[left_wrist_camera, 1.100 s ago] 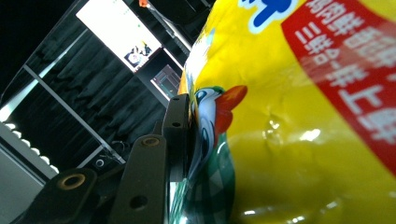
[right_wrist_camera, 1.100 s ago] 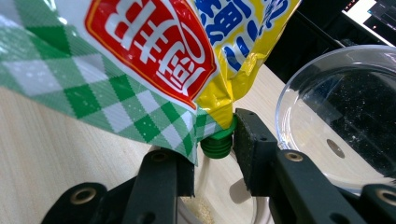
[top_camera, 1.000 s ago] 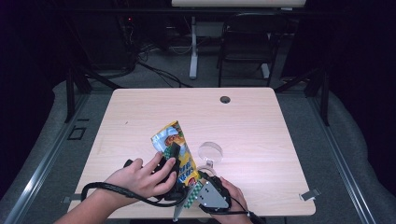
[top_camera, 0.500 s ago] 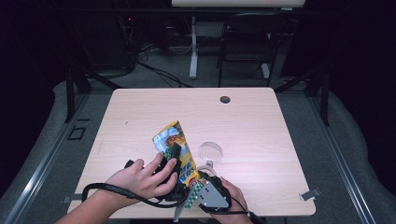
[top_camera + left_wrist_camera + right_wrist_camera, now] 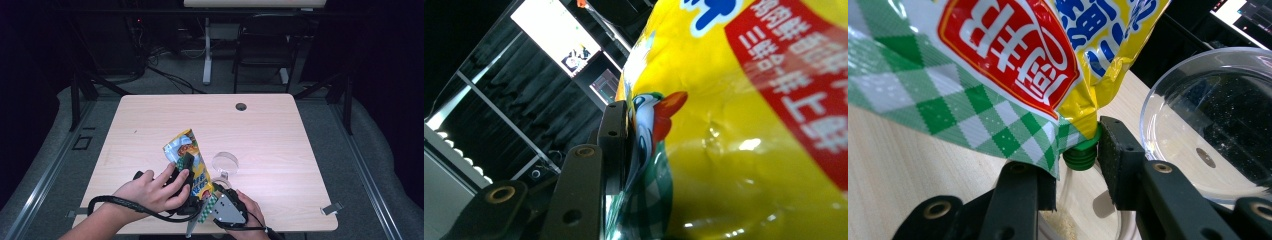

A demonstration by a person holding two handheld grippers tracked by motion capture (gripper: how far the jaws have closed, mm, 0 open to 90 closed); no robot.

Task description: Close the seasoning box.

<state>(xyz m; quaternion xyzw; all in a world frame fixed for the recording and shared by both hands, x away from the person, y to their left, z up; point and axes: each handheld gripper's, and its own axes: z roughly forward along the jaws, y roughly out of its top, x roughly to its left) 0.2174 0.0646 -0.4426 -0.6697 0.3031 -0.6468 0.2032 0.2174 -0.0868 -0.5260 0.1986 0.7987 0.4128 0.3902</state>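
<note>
Nothing has shifted since the earlier frame; I keep my left gripper (image 5: 186, 164) pinching the yellow-and-green foil pouch (image 5: 192, 167) above the desk (image 5: 280, 130); my right gripper (image 5: 1073, 165) clamps its green plastic spout (image 5: 1081, 156) beside the clear round dish (image 5: 1208, 120).

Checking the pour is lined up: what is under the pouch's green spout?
Under the green spout sits a clear container's rim with pale granules inside; beside it, a clear dish. The right claw covers the rest.
</note>
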